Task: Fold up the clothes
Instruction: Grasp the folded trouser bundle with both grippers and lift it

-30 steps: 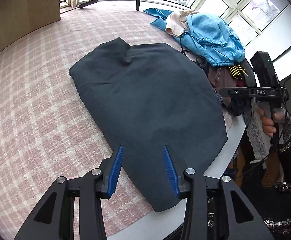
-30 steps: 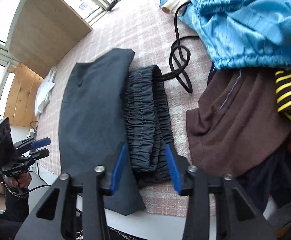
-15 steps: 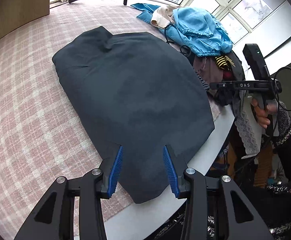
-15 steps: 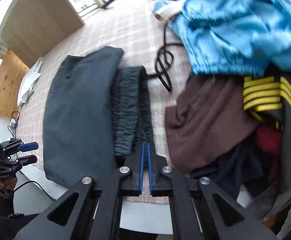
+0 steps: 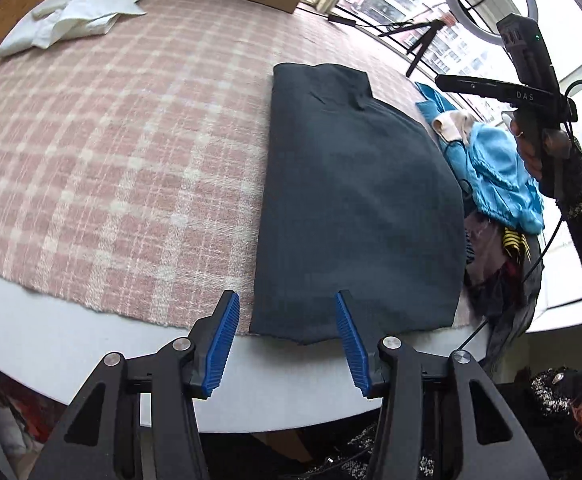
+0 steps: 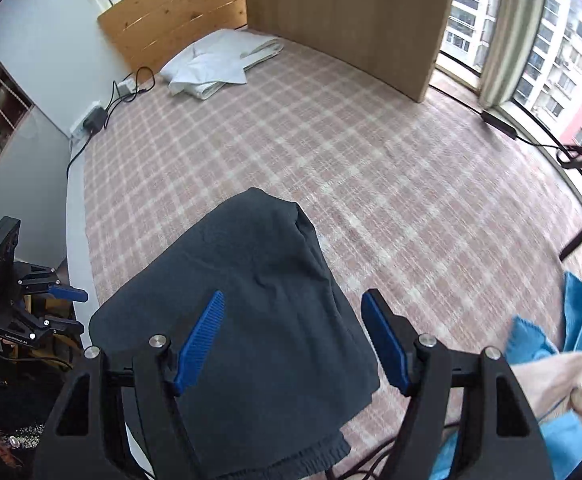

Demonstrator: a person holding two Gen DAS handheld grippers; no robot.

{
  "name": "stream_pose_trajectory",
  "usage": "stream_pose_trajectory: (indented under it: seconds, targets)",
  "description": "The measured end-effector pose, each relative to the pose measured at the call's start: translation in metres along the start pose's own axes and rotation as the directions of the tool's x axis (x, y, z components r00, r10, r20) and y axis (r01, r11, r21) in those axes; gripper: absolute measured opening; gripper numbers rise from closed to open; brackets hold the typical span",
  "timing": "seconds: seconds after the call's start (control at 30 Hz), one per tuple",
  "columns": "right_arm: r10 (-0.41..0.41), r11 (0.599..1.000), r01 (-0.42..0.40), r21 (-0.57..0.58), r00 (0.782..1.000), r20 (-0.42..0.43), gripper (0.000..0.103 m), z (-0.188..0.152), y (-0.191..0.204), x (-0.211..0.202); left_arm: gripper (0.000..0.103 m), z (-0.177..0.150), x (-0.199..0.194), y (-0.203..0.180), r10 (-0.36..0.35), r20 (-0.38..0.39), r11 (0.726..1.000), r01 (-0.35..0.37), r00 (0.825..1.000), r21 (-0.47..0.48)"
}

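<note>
Hovering over the near hem of the dark garment (image 5: 355, 208): left gripper (image 5: 287, 344), blue pads (image 5: 223, 344) apart and opening, nothing pinched between them, cloth only below. Held higher, above the same garment: right gripper (image 6: 291, 344), jaws wide and opening, empty, folded cloth visible between and under the pads (image 6: 199, 344). Seen from the left wrist, gripped by a hand (image 5: 539, 152) in a dark sleeve, up near the window. Seen from the right wrist, left gripper low at the left edge of the picture, off the bed's (image 5: 91, 140) side.

Lying flat, folded to a rough oblong, on the pink plaid blanket (image 6: 371, 160), near hem at the blanket's edge and just past it. Just right of the garment in the left-wrist view: heap of clothes (image 5: 495, 168), blue on top, a cream piece, striped and dark ones lower down. Far across the blanket, near the wooden headboard (image 6: 179, 12): white folded bedding (image 6: 219, 60). By the window: ring light (image 5: 487, 0) on a stand.
</note>
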State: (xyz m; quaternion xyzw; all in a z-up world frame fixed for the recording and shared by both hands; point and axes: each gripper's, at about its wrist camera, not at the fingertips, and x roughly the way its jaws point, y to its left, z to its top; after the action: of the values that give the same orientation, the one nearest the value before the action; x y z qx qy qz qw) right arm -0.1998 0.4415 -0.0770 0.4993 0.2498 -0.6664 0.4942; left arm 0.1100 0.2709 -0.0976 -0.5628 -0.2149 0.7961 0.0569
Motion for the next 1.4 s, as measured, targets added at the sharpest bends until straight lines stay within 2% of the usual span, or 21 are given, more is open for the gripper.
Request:
stream_pose_trajectory:
  seconds: [0.03,0.1,0.17,0.27,0.47,0.53,0.63,0.7,0.73,0.8,0.87,0.9,0.93,1.03,1.1,1.17,1.2,1.3,1.37,1.4]
  targets:
    - [0.010,0.999,-0.010,-0.038,1.000,-0.013,0.070,0.010,0.001,0.009,0.047,0.000,0.003,0.000,0.008,0.007,0.999,-0.008,1.000,-0.031]
    - [0.027,0.993,-0.031,-0.115,0.999,-0.039,0.070,0.030,0.004,0.027,0.047,0.007,0.009,-0.005,0.035,0.024,0.999,-0.034,0.999,-0.034]
    - [0.091,0.985,-0.100,-0.143,0.993,-0.072,0.070,0.047,0.001,0.044,0.047,0.015,0.015,-0.009,0.057,0.030,0.998,-0.056,0.998,-0.026]
    - [0.144,0.971,-0.166,-0.172,0.981,-0.130,0.070,0.068,-0.003,0.077,0.051,0.023,0.027,-0.008,0.069,0.008,0.997,-0.069,0.998,-0.033]
    - [0.174,0.926,-0.250,-0.283,0.948,-0.267,0.070,0.080,0.008,0.130,0.051,0.022,0.047,-0.009,0.076,-0.059,0.996,-0.078,0.995,-0.042]
    - [0.182,0.903,-0.281,-0.324,0.935,-0.305,0.070,0.081,0.016,0.141,0.050,0.021,0.050,-0.012,0.086,-0.059,0.995,-0.088,0.995,-0.039]
    - [0.183,0.850,-0.310,-0.425,0.932,-0.312,0.071,0.079,0.030,0.142,0.049,0.019,0.053,-0.016,0.100,-0.054,0.994,-0.102,0.993,-0.037]
    - [0.193,0.824,-0.333,-0.458,0.925,-0.327,0.073,0.079,0.033,0.143,0.043,0.018,0.052,-0.016,0.110,-0.042,0.993,-0.112,0.993,-0.044]
    - [0.197,0.811,-0.345,-0.473,0.922,-0.334,0.073,0.078,0.034,0.144,0.033,0.017,0.052,-0.017,0.114,-0.035,0.992,-0.116,0.993,-0.047]
    - [0.183,0.779,-0.352,-0.519,0.919,-0.348,0.073,0.085,0.047,0.142,0.027,0.015,0.051,-0.016,0.118,-0.020,0.991,-0.119,0.993,-0.057]
    - [0.169,0.745,-0.359,-0.563,0.917,-0.361,0.073,0.092,0.059,0.140,0.022,0.013,0.050,-0.017,0.110,-0.010,0.992,-0.111,0.994,-0.059]
    - [0.186,0.711,-0.378,-0.593,0.914,-0.360,0.073,0.095,0.070,0.134,0.021,0.012,0.049,-0.018,0.110,-0.007,0.992,-0.110,0.994,-0.056]
    - [0.199,0.668,-0.395,-0.631,0.912,-0.360,0.073,0.096,0.081,0.129,0.019,0.012,0.048,-0.018,0.110,-0.004,0.993,-0.110,0.994,-0.052]
    - [0.129,0.508,-0.389,-0.768,0.917,-0.378,0.073,0.083,0.113,0.132,0.015,0.012,0.048,-0.022,0.119,-0.001,0.992,-0.119,0.993,-0.040]
    - [0.058,0.446,-0.387,-0.807,0.912,-0.406,0.073,0.075,0.118,0.145,0.013,0.012,0.046,-0.023,0.123,0.003,0.992,-0.123,0.992,-0.040]
    - [0.027,0.457,-0.421,-0.784,0.887,-0.461,0.073,0.075,0.117,0.161,0.011,0.012,0.044,-0.026,0.127,0.014,0.991,-0.126,0.992,-0.040]
    - [0.040,0.458,-0.435,-0.776,0.881,-0.471,0.076,0.076,0.115,0.161,0.011,0.012,0.043,-0.027,0.129,0.020,0.991,-0.128,0.991,-0.039]
    - [0.078,0.460,-0.476,-0.750,0.863,-0.500,0.076,0.078,0.108,0.161,0.010,0.010,0.036,-0.032,0.135,0.039,0.991,-0.134,0.990,-0.032]
    - [0.071,0.443,-0.491,-0.750,0.853,-0.517,0.076,0.076,0.102,0.160,0.010,0.009,0.033,-0.037,0.138,0.048,0.990,-0.137,0.989,-0.019]
    - [0.074,0.451,-0.498,-0.741,0.848,-0.525,0.076,0.078,0.098,0.160,0.010,0.009,0.033,-0.038,0.141,0.050,0.990,-0.140,0.989,-0.014]
